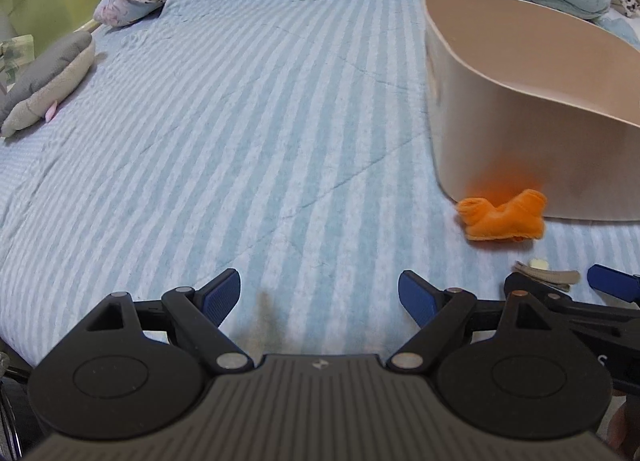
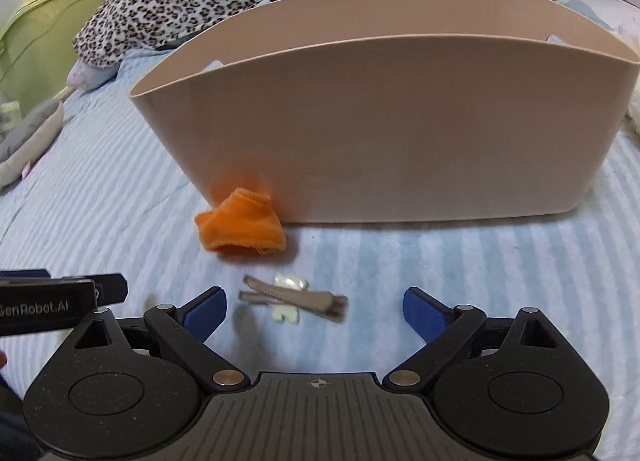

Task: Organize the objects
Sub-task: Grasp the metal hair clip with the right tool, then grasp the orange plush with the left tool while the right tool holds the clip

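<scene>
Left wrist view: the left gripper (image 1: 320, 293) hangs over the striped bed (image 1: 240, 141) with its jaws wide apart and nothing between them. The basket (image 1: 520, 121) stands at 2 o'clock. The orange sock (image 1: 502, 217) lies at the basket's near corner, apparently touching its wall. A hair clip (image 1: 552, 276) lies at 3 o'clock, near the right gripper's blue fingertip (image 1: 612, 281). A grey plush toy (image 1: 48, 81) lies at 10 o'clock, well apart.

Right wrist view: the right gripper (image 2: 316, 309) has its jaws apart, empty, with the hair clip (image 2: 292, 295) on the bed (image 2: 480, 261) just ahead, between the fingertips and nearer the left one. The sock (image 2: 240, 227) lies at 11 o'clock, against the basket (image 2: 380, 121).

Handling, as judged: the clip is light, stiff, thin and probably slippery; it lies flat on soft bedding, so grip across its narrow body near the middle, pressing slightly into the cover. The pale ornament (image 2: 290, 283) may be fragile; avoid it. The sock is soft and light; pinch any raised fold.
</scene>
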The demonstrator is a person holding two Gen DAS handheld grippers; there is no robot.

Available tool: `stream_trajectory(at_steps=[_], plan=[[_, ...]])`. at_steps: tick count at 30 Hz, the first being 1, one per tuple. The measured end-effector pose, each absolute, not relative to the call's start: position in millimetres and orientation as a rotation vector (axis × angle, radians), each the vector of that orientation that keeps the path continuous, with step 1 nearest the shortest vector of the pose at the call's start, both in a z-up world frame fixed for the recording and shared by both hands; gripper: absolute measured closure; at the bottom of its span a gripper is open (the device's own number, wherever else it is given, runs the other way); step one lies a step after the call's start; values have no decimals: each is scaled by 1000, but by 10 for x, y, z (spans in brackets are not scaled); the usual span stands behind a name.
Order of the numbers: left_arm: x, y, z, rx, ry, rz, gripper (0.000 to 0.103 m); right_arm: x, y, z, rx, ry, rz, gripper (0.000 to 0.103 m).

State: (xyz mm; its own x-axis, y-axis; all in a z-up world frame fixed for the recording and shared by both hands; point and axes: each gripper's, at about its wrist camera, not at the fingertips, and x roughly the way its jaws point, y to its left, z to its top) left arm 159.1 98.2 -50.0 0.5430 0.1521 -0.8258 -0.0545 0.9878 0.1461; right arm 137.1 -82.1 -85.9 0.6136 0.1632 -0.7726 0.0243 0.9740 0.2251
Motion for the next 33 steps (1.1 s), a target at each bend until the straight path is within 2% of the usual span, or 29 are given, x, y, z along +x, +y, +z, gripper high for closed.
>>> stream_trajectory(at_steps=[3,10,19,28,29,31,32,33], plan=[[1640,1010,-540,109,1001,141,16,1417,-761,-897,214,889,70,11],[1653,971,-587,103,1011,113,16,1398,-777,-950,112,852,42,47],[1664,643,-594,47,990,-33,16,1407,-1101,-901,121,834,68,47],[2033,262,-767,28,1007,-99,17,1401,-1331,-877,104,836,63,47],[2066,239,-792,27,1002,-97,19,1403,-1353,-883,102,837,62,47],[2088,208,-819,12,998,-109,36,1403,-1384,-885,104,836,61,47],[2073,198,-820,1,989,-120,40,1415,-1388,-883,105,836,61,47],[2054,189,-814,-5,982,-133,51,1414,-1398,-882,106,835,61,47]])
